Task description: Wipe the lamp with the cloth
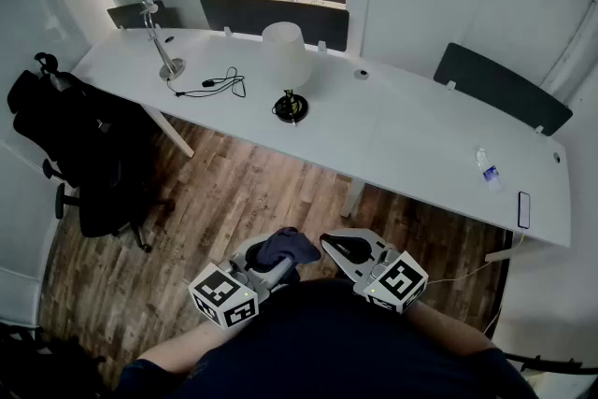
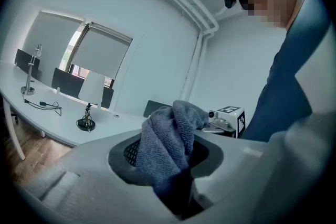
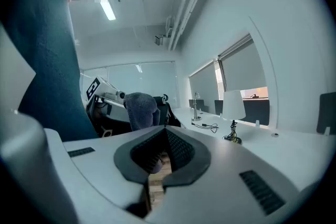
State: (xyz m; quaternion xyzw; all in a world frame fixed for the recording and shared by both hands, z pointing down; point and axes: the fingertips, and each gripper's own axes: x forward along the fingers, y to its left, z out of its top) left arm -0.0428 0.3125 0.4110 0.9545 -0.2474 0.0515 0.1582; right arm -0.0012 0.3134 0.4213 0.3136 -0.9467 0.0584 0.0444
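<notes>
The left hand-held gripper (image 1: 271, 264) is pinching a bunched grey-blue cloth (image 1: 288, 247). In the left gripper view the cloth (image 2: 165, 144) fills the space between the dark pads and its folds rise above the jaws. The right hand-held gripper (image 1: 338, 248) sits just to the right of it, close to the person's body. Its jaws are pressed together at the tips with nothing held. In the right gripper view (image 3: 165, 136) only a narrow slit farther back shows the wood floor (image 1: 234, 201). Both grippers hover over that floor, on the near side of the desk (image 1: 411, 135) and well apart from it.

The lamp (image 1: 286, 61) stands upright on the far side of the desk, left of centre. It has a white shade on a thin stem with a round dark base. It is far from both grippers and touched by neither, and it also shows in the left gripper view (image 2: 90, 97) and the right gripper view (image 3: 233, 107).

Farther left on the desk are a loose black cable (image 1: 217, 85) and a silver desk lamp (image 1: 159, 37). Near the desk's right end lie a small bottle (image 1: 489, 171) and a dark phone (image 1: 523, 209). A black office chair (image 1: 79, 145) stands on the floor at the left.
</notes>
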